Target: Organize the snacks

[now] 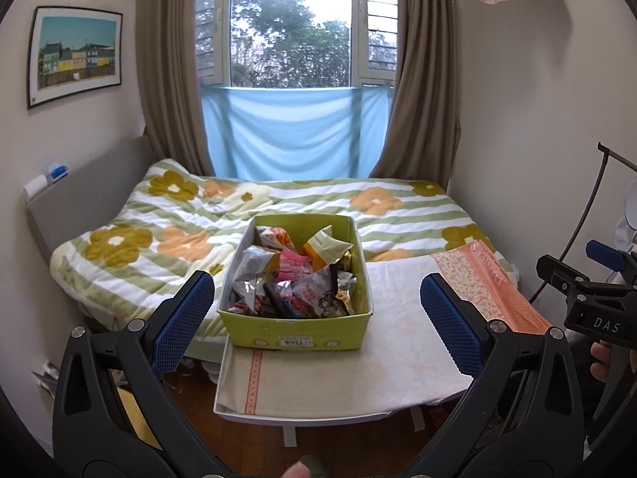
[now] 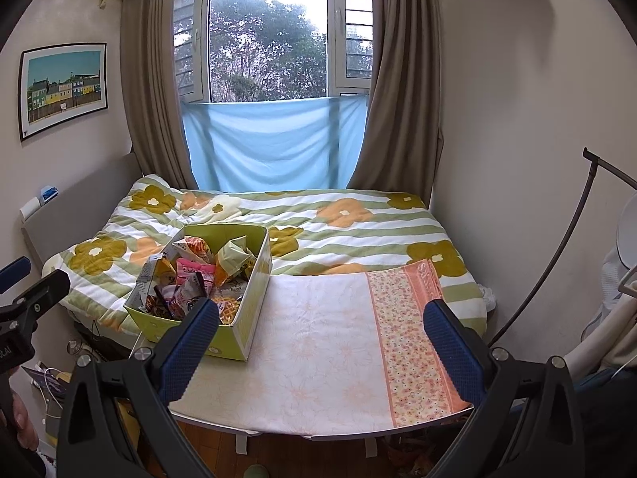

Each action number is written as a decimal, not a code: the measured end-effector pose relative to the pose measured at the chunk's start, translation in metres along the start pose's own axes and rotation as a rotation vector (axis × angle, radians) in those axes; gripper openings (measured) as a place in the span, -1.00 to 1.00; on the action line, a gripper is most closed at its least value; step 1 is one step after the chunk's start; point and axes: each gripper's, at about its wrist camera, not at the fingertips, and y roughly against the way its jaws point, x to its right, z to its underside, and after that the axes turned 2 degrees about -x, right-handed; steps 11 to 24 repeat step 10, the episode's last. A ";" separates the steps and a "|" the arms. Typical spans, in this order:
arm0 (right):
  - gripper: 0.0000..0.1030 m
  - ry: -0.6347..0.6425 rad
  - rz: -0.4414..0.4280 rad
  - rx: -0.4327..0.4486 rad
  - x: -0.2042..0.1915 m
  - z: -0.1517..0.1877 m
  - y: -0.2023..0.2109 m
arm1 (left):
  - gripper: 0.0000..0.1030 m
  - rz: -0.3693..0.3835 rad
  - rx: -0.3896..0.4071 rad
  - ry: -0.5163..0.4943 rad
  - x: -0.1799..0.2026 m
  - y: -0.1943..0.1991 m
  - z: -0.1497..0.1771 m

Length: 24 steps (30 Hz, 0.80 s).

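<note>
My left claw (image 1: 316, 320) is wide open with its blue pads (image 1: 181, 324) far apart, and it holds and touches nothing. My right claw (image 2: 322, 344) is wide open too and holds nothing, hanging above the cloth-covered table (image 2: 318, 358). The green box (image 1: 296, 332) full of snack packets (image 1: 294, 275) sits on the table at my left claw's 12 o'clock and my right claw's 10 o'clock, its far end by the flowery bed (image 1: 131, 255).
</note>
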 end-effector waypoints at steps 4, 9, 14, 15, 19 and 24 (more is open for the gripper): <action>0.99 -0.001 -0.002 -0.003 -0.002 -0.001 -0.002 | 0.99 -0.007 0.014 0.000 -0.002 0.001 -0.002; 0.99 0.001 -0.003 -0.010 -0.003 -0.003 -0.005 | 0.99 0.001 0.005 0.005 -0.006 -0.007 -0.003; 0.99 0.000 -0.003 -0.013 -0.003 -0.003 -0.006 | 0.99 0.002 0.002 0.008 -0.007 -0.009 -0.003; 0.99 0.000 -0.003 -0.013 -0.003 -0.003 -0.006 | 0.99 0.002 0.002 0.008 -0.007 -0.009 -0.003; 0.99 0.000 -0.003 -0.013 -0.003 -0.003 -0.006 | 0.99 0.002 0.002 0.008 -0.007 -0.009 -0.003; 0.99 0.000 -0.003 -0.013 -0.003 -0.003 -0.006 | 0.99 0.002 0.002 0.008 -0.007 -0.009 -0.003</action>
